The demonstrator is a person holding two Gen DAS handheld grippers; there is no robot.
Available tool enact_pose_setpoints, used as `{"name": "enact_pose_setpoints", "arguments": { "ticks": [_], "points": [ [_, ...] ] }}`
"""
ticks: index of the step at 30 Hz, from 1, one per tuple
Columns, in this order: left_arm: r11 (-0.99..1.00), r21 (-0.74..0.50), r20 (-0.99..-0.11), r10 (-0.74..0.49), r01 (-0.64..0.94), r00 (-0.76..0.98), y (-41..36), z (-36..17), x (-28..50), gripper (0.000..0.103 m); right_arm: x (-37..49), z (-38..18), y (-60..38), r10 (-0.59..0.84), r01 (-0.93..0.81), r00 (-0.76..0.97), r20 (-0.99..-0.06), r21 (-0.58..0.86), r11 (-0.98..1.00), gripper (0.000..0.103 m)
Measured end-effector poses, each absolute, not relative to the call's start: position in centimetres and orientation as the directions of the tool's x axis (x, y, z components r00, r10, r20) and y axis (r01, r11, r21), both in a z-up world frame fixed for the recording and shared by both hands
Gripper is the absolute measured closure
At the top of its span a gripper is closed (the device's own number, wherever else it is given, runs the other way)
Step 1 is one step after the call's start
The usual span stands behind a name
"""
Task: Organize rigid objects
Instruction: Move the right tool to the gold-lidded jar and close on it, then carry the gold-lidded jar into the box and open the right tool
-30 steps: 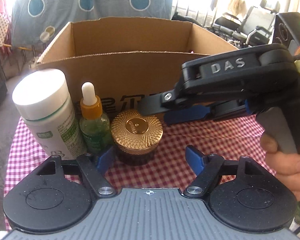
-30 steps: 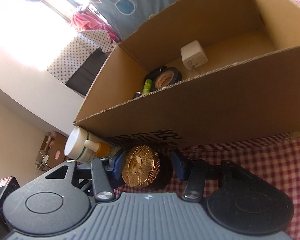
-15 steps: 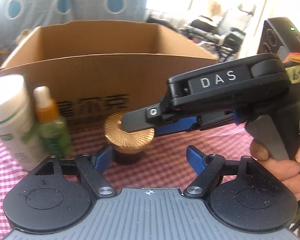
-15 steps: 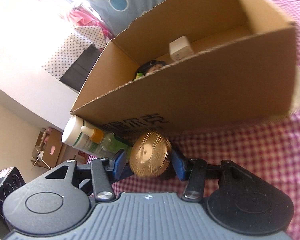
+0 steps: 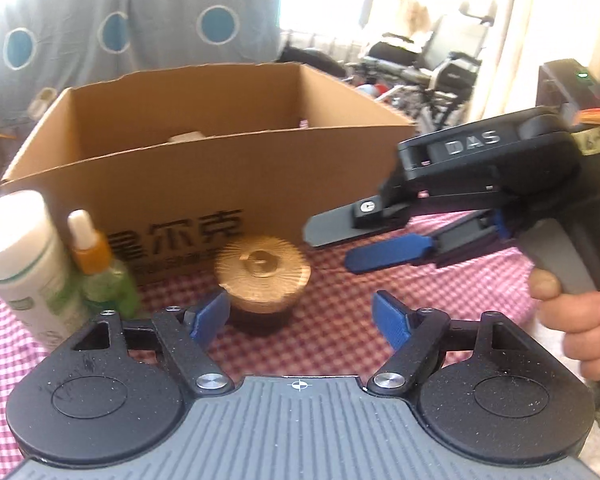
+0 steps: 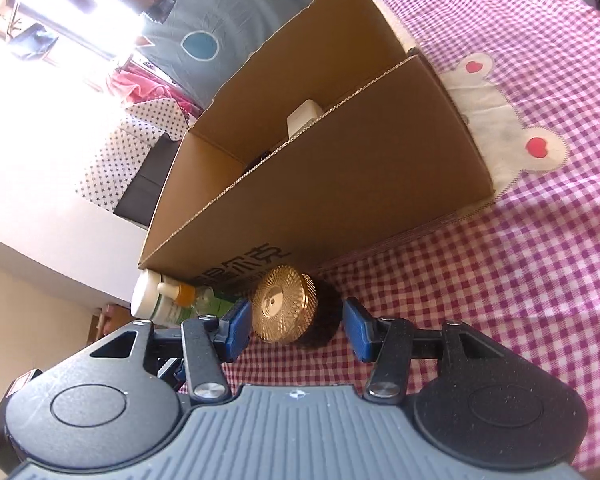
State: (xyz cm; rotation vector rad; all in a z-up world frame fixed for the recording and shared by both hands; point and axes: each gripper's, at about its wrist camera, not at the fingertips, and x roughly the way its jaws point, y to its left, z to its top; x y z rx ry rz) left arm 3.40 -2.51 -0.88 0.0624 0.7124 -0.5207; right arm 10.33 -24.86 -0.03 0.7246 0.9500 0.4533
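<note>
**Both tongs open around the gold-lidded jar, neither gripping it**

The left tongs [image 5: 300, 316] stand wide apart, holding nothing. The gold-lidded jar [image 5: 262, 276] sits on the desk just ahead of them, close to their left finger, though whether that finger touches the jar cannot be told. The right tongs [image 6: 296, 330] stand partly open with the same jar [image 6: 286, 304] in front of the gap; a clear space shows beside the right finger, and the left finger lies very near the lid. From the left camera the right tongs [image 5: 380, 246] appear off to the right of the jar, apart from it, with a hand [image 5: 576, 308] on the handle.

Left of the jar stand a small dropper bottle [image 5: 100, 268] with an orange collar and a white bottle [image 5: 24, 264], cut off at the edge. Behind all three is an open cardboard box [image 5: 228, 176], printed with dark characters. Inside it, a white block [image 6: 302, 118] shows above the near wall; a dark item beside it is too hidden to name.

The desk carries a red-and-white checked cloth [image 6: 520, 280], with a pale appliqué patch bearing red hearts [image 6: 500, 120] under the box's far corner. Beyond hang a grey sheet with blue circles [image 5: 120, 28], bright windows, and chairs, blurred.
</note>
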Motion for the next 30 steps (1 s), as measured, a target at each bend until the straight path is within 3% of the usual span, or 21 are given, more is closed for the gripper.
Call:
{"name": "enact_pose_setpoints", "arguments": {
  "ticks": [7, 17, 30],
  "points": [
    [0.896, -0.046, -0.684, -0.350, 0.441, 0.641, -3.5, -2.4, 5.5, 0.025, 12.0, -1.1, -22.9, 0.638, -0.030, 0.498, -0.587, 0.724, 0.689, 0.049],
    [0.910, -0.091, -0.704, -0.346, 0.403, 0.621, -4.0, -3.0, 8.0, 0.045, 13.1, -2.0, -21.6, 0.641, -0.031, 0.482, -0.598, 0.719, 0.694, 0.050],
    [0.915, -0.087, -0.698, -0.338, 0.394, 0.631, -5.5, -2.4, 6.6, 0.047, 11.9, -1.2, -21.4, 0.621, -0.057, 0.502, -0.602, 0.693, 0.719, 0.052]
  ]
}}
